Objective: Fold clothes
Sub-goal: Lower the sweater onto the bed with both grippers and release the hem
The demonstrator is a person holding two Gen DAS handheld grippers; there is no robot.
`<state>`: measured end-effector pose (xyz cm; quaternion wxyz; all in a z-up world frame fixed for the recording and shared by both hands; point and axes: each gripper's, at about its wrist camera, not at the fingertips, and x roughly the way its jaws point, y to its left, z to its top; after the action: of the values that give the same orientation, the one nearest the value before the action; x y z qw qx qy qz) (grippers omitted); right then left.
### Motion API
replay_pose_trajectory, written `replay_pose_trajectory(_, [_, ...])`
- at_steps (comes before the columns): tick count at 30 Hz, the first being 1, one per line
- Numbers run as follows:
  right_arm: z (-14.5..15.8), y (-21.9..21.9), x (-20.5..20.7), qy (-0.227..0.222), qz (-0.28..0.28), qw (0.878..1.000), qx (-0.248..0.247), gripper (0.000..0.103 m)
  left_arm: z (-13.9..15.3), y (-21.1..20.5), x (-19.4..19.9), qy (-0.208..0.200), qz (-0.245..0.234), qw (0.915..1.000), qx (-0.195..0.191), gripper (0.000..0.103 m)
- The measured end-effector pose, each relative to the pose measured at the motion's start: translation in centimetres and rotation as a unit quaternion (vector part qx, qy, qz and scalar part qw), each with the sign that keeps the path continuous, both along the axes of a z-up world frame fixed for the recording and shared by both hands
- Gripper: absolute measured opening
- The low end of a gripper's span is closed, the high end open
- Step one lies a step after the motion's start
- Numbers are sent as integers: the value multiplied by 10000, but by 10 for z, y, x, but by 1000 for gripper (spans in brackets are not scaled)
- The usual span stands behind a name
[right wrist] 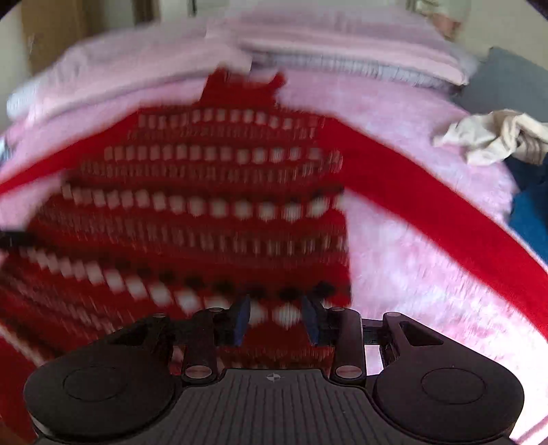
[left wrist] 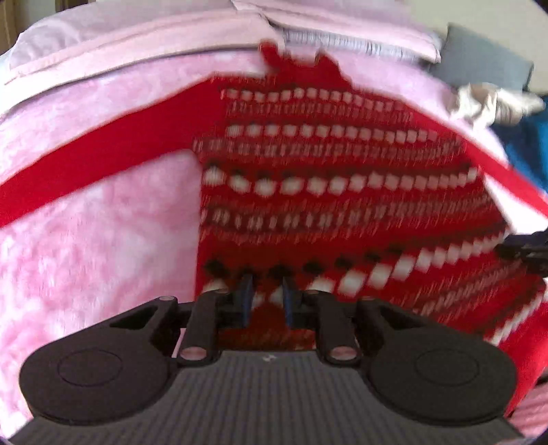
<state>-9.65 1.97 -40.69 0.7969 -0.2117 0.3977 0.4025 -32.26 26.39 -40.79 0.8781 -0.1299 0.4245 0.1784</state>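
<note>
Both wrist views are blurred by motion. A red knitted sweater [left wrist: 342, 191] with rows of white and dark pattern lies spread flat on a bed covered by a fluffy pink blanket [left wrist: 85, 256]. Its collar points toward the far end of the bed, where pale pink pillows [left wrist: 154, 30] lie.

At the left, one plain red sleeve [left wrist: 85, 171] stretches out sideways across the blanket. The left hand-held gripper [left wrist: 266, 297] hovers over the lower left part of the sweater's body, close to its edge. Its blue-padded jaws stand a little apart, with patterned knit showing through the gap; they are not pressing on the fabric.

Further right, the right hand-held gripper [right wrist: 276, 318] hovers over the lower right part of the sweater [right wrist: 205, 205]. Its jaws stand wider apart, and nothing is pinched between them. Just beyond it the other red sleeve [right wrist: 428, 205] runs out diagonally over the blanket [right wrist: 411, 274].

At the far right edge of the bed lie a crumpled cream garment [right wrist: 489, 137] and, near it, a blue cloth [right wrist: 531, 219], with a grey cushion [right wrist: 507, 82] behind them.
</note>
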Motion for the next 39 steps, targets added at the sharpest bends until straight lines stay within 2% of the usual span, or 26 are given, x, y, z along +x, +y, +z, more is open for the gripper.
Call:
replay_pose_trajectory(4, [-3,-55,-20,-57,8,10000,-73,37,1,-11,-55,32,1,9999,-100,15])
replay_pose_trajectory(6, [-1,-84,-34,-92,-53,9995,-312,37,5,-18,-82,216,66,9995,-218,15])
replay_pose_trajectory(9, [3,-112,-40,400,-477,9969,-474,37,14,-35,-109,515,35,9985,-187,14])
replay_pose_trajectory(11, [9,-115,-40,547,-635,9946,-612,37,27,-43,-110,669,39,9977,-94,14])
replay_pose_trajectory(14, [31,-100,-41,256,-635,9969,-378,37,45,-43,-105,382,295,9986,-227,14])
replay_pose_trajectory(16, [39,-88,-44,136,-534,9984,-82,37,42,-45,-93,423,339,9980,-325,14])
replay_pose_trajectory(18, [33,-75,-44,266,-445,9987,11,37,38,-47,-81,506,380,9971,-427,14])
replay_pose_trajectory(20, [17,-62,-46,526,-406,9977,-160,37,21,-52,-75,1064,415,9918,-575,15])
replay_pose_trajectory(22, [4,-66,-54,821,-464,9941,-543,37,21,-56,-82,1151,658,9890,-659,15])
replay_pose_trajectory(24, [6,-79,-62,1002,-550,9909,-713,37,26,-56,-87,1380,803,9825,-962,16])
replay_pose_trajectory(27, [8,-93,-59,1611,-853,9748,-1288,37,39,-55,-86,1797,960,9727,-1107,16])
replay_pose_trajectory(29, [18,-98,-52,1897,-1109,9655,-1394,37,58,-52,-78,1891,1009,9713,-1033,16])
replay_pose_trajectory(32, [53,-95,-38,2173,-1361,9614,-1000,37,99,-46,-55,1700,1086,9755,-874,17])
replay_pose_trajectory(35, [94,-67,-20,2215,-1403,9635,-532,39,145,-43,-30,1465,1171,9805,-594,26])
replay_pose_trajectory(37, [123,-44,-12,2080,-1364,9684,-191,55,177,-44,-17,1258,1210,9840,-367,30])
replay_pose_trajectory(39, [154,-32,-11,1835,-1322,9741,36,59,206,-46,-10,1075,1232,9863,-210,32])
